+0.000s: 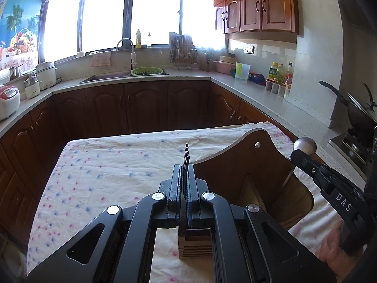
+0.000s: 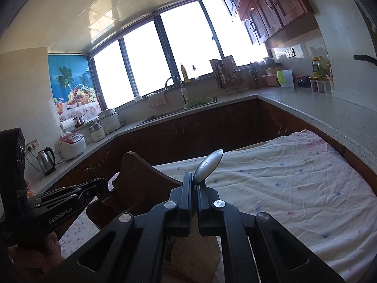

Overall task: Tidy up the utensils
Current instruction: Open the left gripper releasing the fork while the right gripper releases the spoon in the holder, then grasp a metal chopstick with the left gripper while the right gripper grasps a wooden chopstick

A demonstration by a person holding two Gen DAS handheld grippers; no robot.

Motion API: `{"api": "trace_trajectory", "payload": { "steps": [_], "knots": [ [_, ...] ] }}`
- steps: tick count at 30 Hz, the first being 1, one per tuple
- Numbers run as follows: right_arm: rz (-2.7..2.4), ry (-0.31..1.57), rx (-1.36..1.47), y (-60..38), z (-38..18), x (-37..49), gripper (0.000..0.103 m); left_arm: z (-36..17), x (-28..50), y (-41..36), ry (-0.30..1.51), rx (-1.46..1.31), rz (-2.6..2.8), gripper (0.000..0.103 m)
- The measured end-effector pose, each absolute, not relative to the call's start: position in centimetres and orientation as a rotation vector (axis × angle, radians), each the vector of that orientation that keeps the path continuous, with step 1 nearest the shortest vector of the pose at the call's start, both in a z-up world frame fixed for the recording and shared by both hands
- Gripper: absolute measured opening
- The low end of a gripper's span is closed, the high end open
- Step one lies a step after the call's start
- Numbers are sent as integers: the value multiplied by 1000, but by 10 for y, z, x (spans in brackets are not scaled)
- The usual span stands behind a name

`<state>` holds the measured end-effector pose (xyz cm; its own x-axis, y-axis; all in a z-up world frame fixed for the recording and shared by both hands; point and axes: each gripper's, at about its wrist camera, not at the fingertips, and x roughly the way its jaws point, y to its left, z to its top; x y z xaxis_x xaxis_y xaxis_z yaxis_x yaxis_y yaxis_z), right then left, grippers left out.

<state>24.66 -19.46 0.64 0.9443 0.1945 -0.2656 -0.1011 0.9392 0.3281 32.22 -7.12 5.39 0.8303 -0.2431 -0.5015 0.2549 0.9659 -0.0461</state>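
Note:
My left gripper [image 1: 184, 169] is shut on a fork [image 1: 186, 156] whose tines point up and away, above a table with a flowered cloth [image 1: 106, 165]. A wooden utensil holder [image 1: 247, 165] with curved sides stands just right of it. My right gripper [image 2: 193, 179] is shut on a metal spoon [image 2: 208, 165], bowl upward. In the left wrist view the right gripper [image 1: 304, 155] holds the spoon [image 1: 304, 144] over the holder's right side. In the right wrist view the holder [image 2: 139, 176] is at lower left, with the left gripper [image 2: 99, 182] and the fork [image 2: 90, 173] beside it.
Kitchen counters [image 1: 271, 99] wrap around the table on three sides. A sink [image 1: 106, 77] with a green colander is at the back. Rice cookers [image 1: 7, 99] stand left, bottles and jars [image 1: 280, 77] right. A wok on a stove [image 1: 358, 115] is at far right.

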Motion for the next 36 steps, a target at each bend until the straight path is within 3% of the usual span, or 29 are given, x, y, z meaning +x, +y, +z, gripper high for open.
{"api": "trace_trajectory", "payload": {
  "steps": [4, 6, 7, 8, 12, 13, 15, 16, 20, 36],
  "knots": [
    [171, 322, 360, -199, 6, 247, 9, 61, 319, -70, 524, 21, -261, 5],
    [165, 332, 378, -201, 6, 245, 14, 66, 315, -68, 518, 17, -261, 15],
    [162, 330, 388, -204, 6, 244, 18, 69, 312, -66, 507, 14, -258, 29],
    [160, 326, 401, -207, 8, 241, 27, 72, 308, -64, 493, 13, -249, 43],
    [139, 302, 450, -220, 16, 226, 57, 80, 293, -51, 472, -5, -221, 58],
    [129, 297, 462, -224, 18, 221, 60, 80, 289, -47, 474, -11, -209, 65],
    [124, 292, 490, -231, 21, 212, 79, 79, 279, -36, 472, -25, -176, 76],
    [124, 288, 504, -233, 24, 206, 83, 78, 274, -30, 475, -38, -160, 84],
    [121, 285, 519, -239, 27, 180, 102, 68, 250, -7, 505, -103, -137, 86],
    [114, 357, 325, -203, 3, 79, 102, 22, 158, 22, 636, -197, -107, 86]
  ]
}}
